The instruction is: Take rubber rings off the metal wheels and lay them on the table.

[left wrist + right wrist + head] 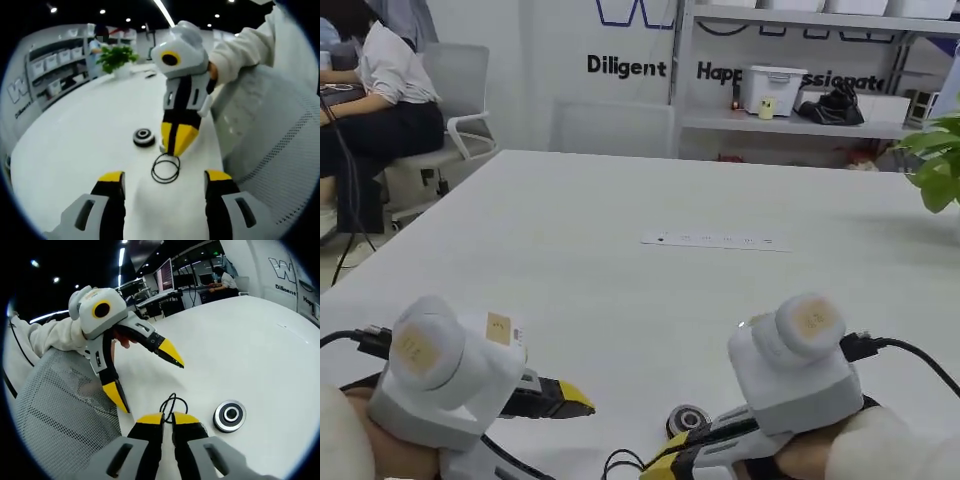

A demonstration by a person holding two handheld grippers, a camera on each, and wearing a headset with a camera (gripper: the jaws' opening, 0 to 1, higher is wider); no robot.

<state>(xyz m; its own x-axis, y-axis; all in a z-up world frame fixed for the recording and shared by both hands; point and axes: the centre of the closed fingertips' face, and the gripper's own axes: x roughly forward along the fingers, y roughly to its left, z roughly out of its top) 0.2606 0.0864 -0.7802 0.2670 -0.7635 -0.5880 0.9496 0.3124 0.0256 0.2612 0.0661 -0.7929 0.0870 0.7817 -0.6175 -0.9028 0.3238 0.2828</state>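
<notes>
- Rubber rings (165, 168), thin and black, lie as overlapping loops on the white table (75, 135). They sit low in the middle of the left gripper view, just beyond that view's own jaws.
- The left gripper (164, 176) has its yellow-tipped jaws spread wide with nothing between them. The right gripper view shows the same spread from the other side, at its upper left.
- The right gripper (168, 419) has its jaws pressed together. In its own view the loops sit just past the tips, and a strand runs toward the slit between them. I cannot tell whether it is pinched.
- In the left gripper view the right gripper reaches in from the top centre, its tips meeting the far edge of the loops.
- A metal wheel (230, 415) lies flat on the table near the rings, not touching them. In the head view it sits at the bottom edge, between the two grippers.
- The head view adds a socket strip (715, 240) in the table at mid-frame, a white box (775, 88) on a shelf at upper right, and a seated person (380, 90) at upper left.
- Both gripper views show a grey mesh chair back (65, 410) by the table edge.
</notes>
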